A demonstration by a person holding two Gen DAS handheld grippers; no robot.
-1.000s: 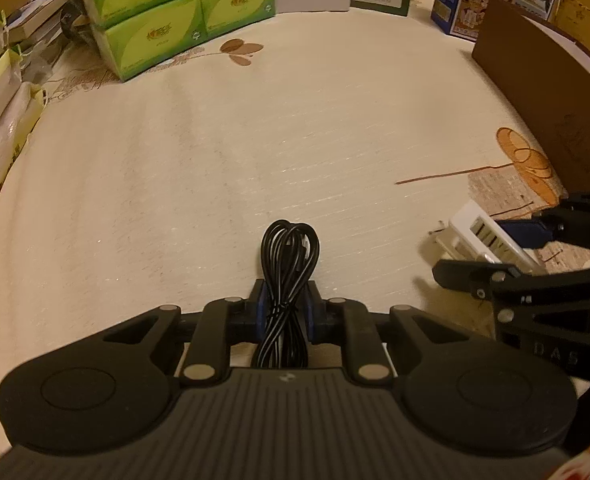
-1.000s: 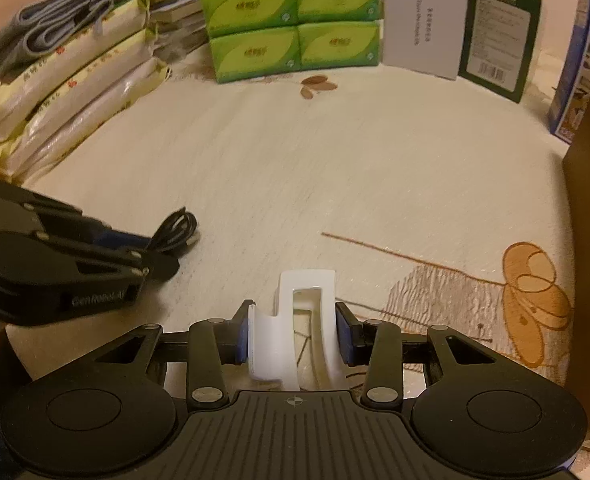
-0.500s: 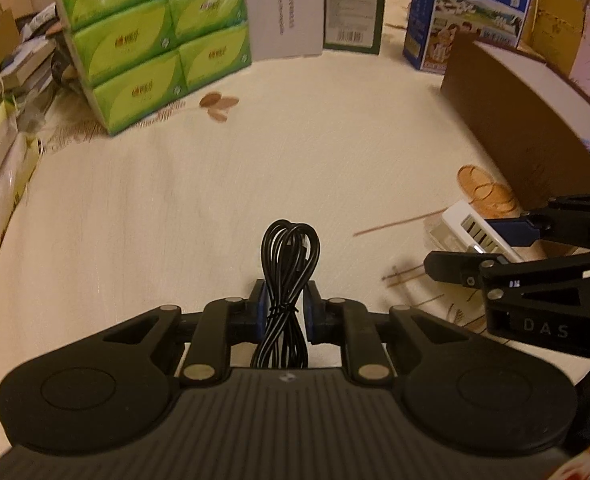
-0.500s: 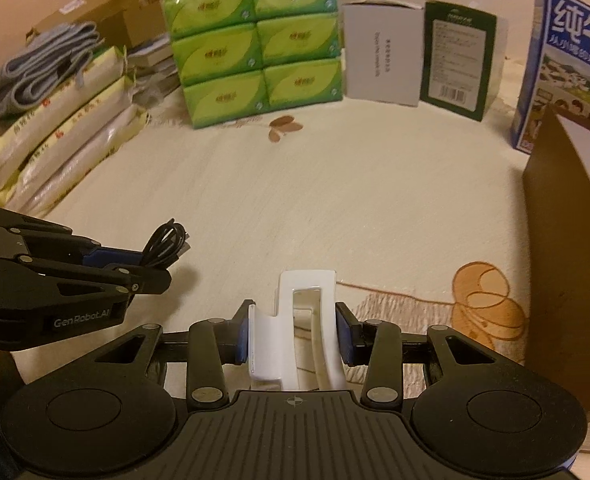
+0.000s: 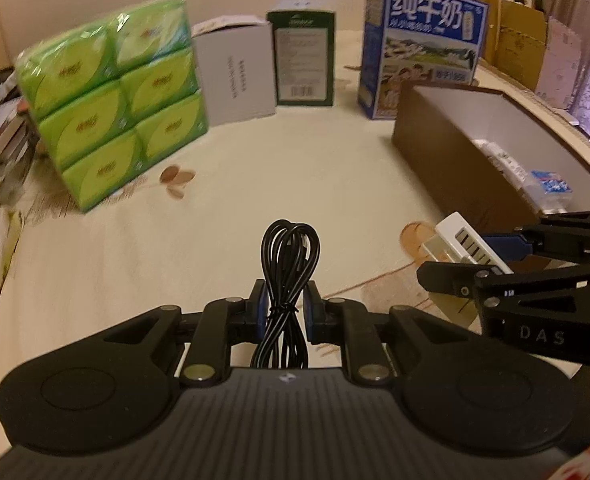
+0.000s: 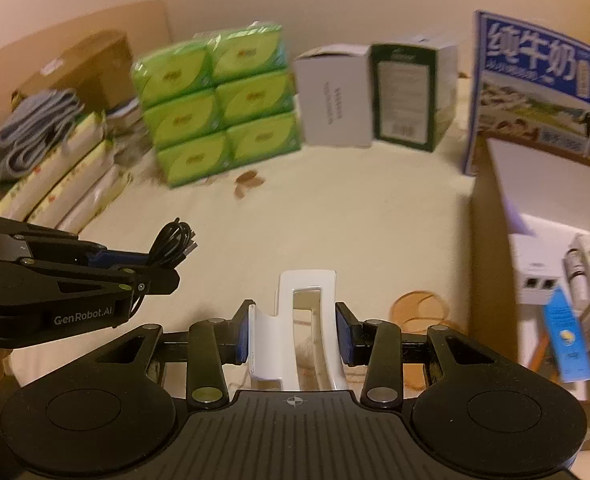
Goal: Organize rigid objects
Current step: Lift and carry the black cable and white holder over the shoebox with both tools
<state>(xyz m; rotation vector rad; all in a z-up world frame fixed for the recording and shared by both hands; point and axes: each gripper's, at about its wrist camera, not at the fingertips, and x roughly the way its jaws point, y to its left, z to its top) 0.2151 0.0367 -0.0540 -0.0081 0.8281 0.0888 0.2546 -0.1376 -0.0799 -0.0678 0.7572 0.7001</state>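
My left gripper (image 5: 283, 312) is shut on a coiled black cable (image 5: 289, 264), held above the cream tablecloth; the cable also shows in the right wrist view (image 6: 173, 244). My right gripper (image 6: 293, 332) is shut on a white plastic holder (image 6: 295, 320), also lifted; in the left wrist view the holder (image 5: 465, 240) sits at the right between the right gripper's fingers (image 5: 451, 280). A brown open box (image 5: 455, 152) stands right of both grippers, holding several small items (image 6: 567, 280).
A stack of green tissue packs (image 5: 115, 104) stands at the back left. A white box (image 5: 235, 76), a dark green box (image 5: 301, 64) and a blue milk carton (image 5: 419, 48) line the back. Stacked packages and folded cloth (image 6: 35, 152) lie at the left.
Both grippers have risen and tilted up with their loads, so the back row of boxes and the inside of the brown box have come into view.
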